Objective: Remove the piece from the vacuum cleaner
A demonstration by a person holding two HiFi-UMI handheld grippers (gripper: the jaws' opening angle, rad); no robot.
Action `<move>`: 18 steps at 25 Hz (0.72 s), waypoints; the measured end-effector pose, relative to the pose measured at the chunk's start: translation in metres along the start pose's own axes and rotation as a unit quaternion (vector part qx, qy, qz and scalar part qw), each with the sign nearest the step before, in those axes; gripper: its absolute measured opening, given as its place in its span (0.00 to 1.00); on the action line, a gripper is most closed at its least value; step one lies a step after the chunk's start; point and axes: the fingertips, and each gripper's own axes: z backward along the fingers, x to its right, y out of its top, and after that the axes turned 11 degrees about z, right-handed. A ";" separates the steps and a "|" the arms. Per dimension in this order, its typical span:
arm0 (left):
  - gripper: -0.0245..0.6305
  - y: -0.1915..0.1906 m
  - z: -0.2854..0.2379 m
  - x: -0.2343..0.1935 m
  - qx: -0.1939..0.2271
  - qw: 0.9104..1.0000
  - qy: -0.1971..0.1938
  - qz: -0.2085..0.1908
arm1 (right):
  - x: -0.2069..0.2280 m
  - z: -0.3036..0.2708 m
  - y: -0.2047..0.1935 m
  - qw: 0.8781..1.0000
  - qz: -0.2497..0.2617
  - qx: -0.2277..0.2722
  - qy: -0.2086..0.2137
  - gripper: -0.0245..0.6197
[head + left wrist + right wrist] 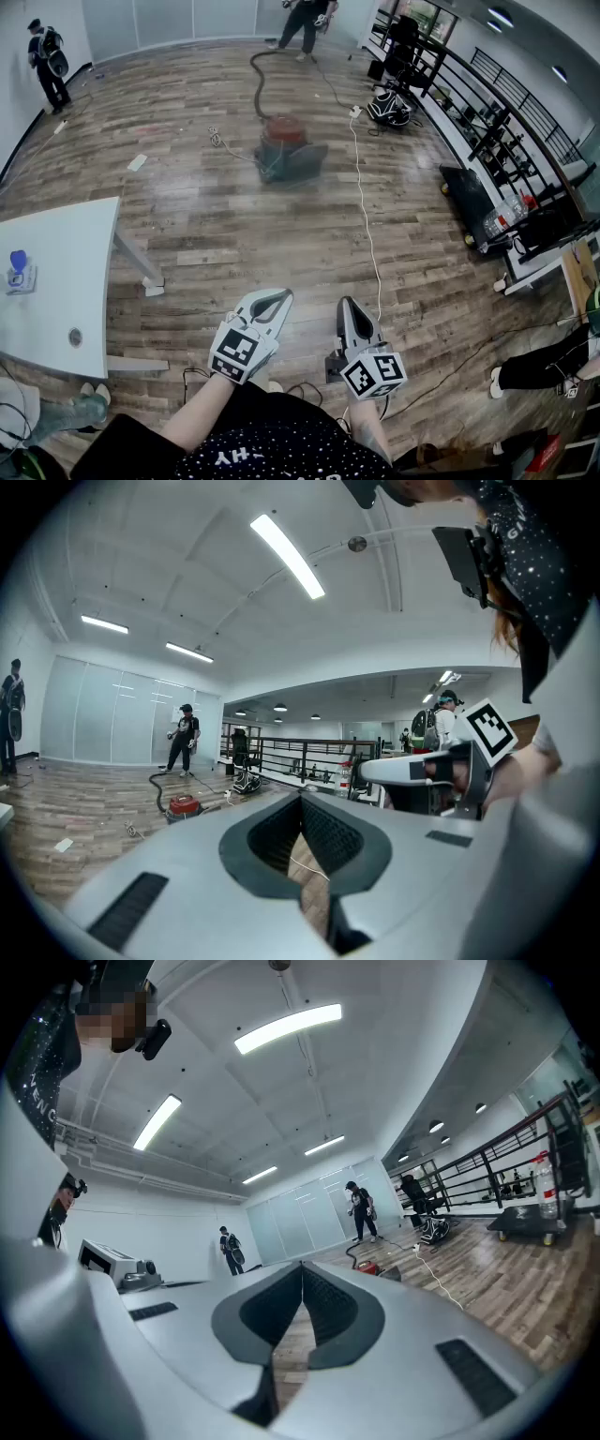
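At the bottom centre of the head view, both grippers were held close to the person's body, well apart from the work. The left gripper (280, 296) had its jaws pressed together with nothing between them, and the right gripper (344, 303) was likewise closed on nothing; each gripper view showed only bare wooden floor (216, 216) past its meeting pads.

Beyond them a white cable (367, 220) ran up the floor right of centre, and a white table (66, 272) filled the left edge.

The vacuum cleaner (285, 143) stood far off, in the upper middle of the frame, a low red canister on a darker base. Its dark hose (259, 80) curved from the top of the body toward a person (306, 17) at the top edge. A 2nd person (47, 58) stood in the upper left corner.

Which piece was meant could not be told from here. The canister looked rigid, smooth-shelled and probably too heavy and wide for 1 narrow claw. The hose seemed light, ribbed and floppy, so a grip mid-length would likely just bend it. The stiff collar where hose met body appeared the best hold, with the other gripper bracing the canister against rolling.
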 end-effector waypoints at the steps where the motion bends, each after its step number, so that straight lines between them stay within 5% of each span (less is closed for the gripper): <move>1: 0.05 0.000 -0.003 -0.001 0.000 1.000 0.001 0.000 | 0.005 -0.001 0.000 1.000 -0.002 0.001 -0.002 0.06; 18: 0.05 0.047 -0.130 -0.118 -0.004 1.000 -0.005 0.010 | 0.092 -0.148 0.015 0.999 -0.028 0.000 -0.016 0.06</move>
